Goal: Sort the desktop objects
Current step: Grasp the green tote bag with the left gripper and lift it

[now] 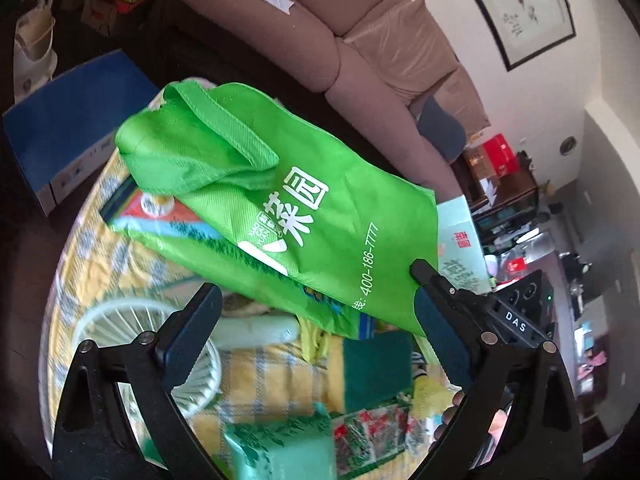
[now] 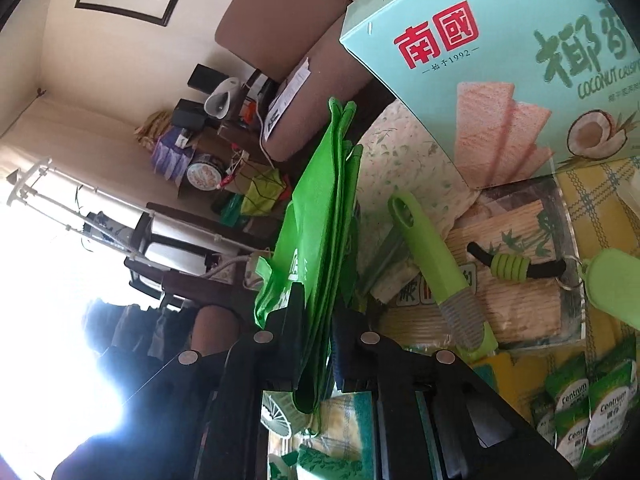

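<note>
- Right tongs [image 2: 320, 320] are clamped on the green bag [image 2: 316, 216], holding it up over the table [image 1: 256, 364].
- Left tongs [image 1: 316, 320] gape wide just under the bag, gripping nothing.
- Sorting looks barely begun: cracker box [image 2: 480, 80], peeler [image 2: 436, 256], fan [image 1: 160, 344] and sachets [image 2: 580, 408] lie scattered on the table, none bagged that I can see.

Green bag [image 1: 280, 200] hangs above the wide-spread left tongs [image 1: 316, 316].

bag [image 1: 280, 184]: bright green, white lettering | tablecloth [image 1: 256, 368]: yellow, blue-grey check | biscuit box [image 2: 500, 80]: pale mint, red logo
</note>
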`<state>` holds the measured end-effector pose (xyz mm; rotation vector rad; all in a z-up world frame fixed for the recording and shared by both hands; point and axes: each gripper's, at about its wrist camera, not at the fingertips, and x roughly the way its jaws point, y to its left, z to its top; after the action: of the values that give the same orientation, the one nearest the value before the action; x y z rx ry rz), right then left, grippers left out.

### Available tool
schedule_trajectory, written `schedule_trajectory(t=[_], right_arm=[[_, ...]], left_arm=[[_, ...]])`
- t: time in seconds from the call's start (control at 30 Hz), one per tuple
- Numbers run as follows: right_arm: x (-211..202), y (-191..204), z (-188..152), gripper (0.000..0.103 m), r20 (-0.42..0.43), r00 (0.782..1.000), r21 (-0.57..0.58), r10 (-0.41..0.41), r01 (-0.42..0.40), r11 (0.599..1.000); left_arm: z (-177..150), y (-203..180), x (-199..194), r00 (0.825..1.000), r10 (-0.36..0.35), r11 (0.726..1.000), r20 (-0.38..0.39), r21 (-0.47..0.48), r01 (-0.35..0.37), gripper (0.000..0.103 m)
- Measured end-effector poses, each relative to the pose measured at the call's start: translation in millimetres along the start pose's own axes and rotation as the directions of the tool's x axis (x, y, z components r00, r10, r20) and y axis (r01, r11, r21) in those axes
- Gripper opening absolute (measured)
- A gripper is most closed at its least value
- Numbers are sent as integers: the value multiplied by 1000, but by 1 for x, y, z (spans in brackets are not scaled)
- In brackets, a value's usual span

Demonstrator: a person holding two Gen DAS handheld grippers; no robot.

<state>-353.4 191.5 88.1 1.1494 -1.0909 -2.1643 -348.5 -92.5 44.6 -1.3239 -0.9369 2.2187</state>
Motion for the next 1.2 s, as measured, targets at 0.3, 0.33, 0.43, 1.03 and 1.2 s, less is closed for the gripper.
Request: schedule_trajectory(t=[0.3, 0.33, 0.43, 1.03, 1.2], right_arm=[[-47, -2, -49, 11, 3, 999, 93, 54, -54, 994], [-53, -1, -54, 11, 1, 998, 98, 60, -60, 993], [-66, 3, -68, 11, -8, 998, 93, 58, -57, 994], [-201, 73, -116, 13, 94, 995, -110, 17, -7, 994], [-271, 79, -116, 13, 175, 984, -122, 18, 3, 993]], left_arm=[[-33, -9, 7, 995, -84, 992, -62, -99, 78, 71], [-36, -10, 6, 994, -92, 991, -59, -107, 85, 68], [-44, -17, -4, 995, -87, 992, -46, -98, 82, 46], [-94, -159, -97, 998, -64, 980, -2, 187, 63, 29], [-119, -229, -95, 995, -94, 957, -31, 272, 99, 29]])
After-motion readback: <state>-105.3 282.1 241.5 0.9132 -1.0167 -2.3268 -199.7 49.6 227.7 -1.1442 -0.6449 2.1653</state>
